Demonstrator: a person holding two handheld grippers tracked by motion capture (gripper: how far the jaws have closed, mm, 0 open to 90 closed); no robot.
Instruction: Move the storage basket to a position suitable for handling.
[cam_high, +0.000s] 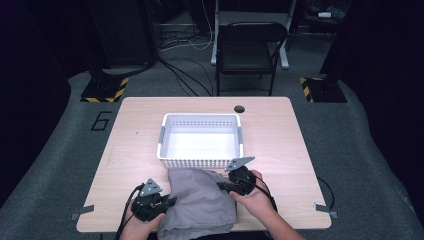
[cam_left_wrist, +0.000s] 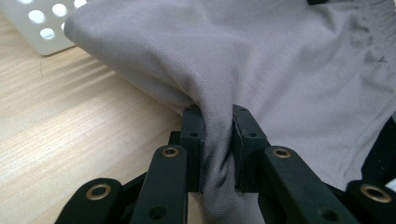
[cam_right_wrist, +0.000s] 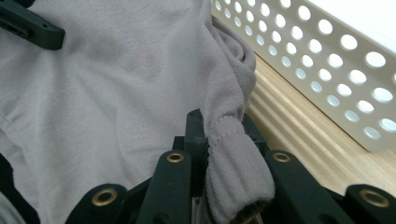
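While a grey cloth (cam_high: 202, 202) lies bunched at the near edge of the counter (cam_high: 280, 135), just in front of a white basket (cam_high: 200, 161), it is gripped from both sides. On its left edge the left hand-held gripper (cam_high: 167, 201) is clenched on a fold; in the left gripper view the fabric (cam_left_wrist: 243, 60) is seen pinched tight between the two black jaws, gathered into a ridge that runs down between them, with bare wood to the left and a corner of the basket (cam_left_wrist: 42, 23) at the top. On the cloth's right side, near the basket's front wall, the right hand-held gripper (cam_high: 223, 185) is likewise clamped on it; in the right gripper view a rolled, stitched hem (cam_right_wrist: 236, 163) is held between the jaws, and the perforated basket wall (cam_right_wrist: 327, 51) is seen just beside it, across a strip of counter. Each hand-held gripper is carried in a hand (cam_high: 257, 197) that enters from the bottom of the high view. The basket is seen empty, near the counter's middle
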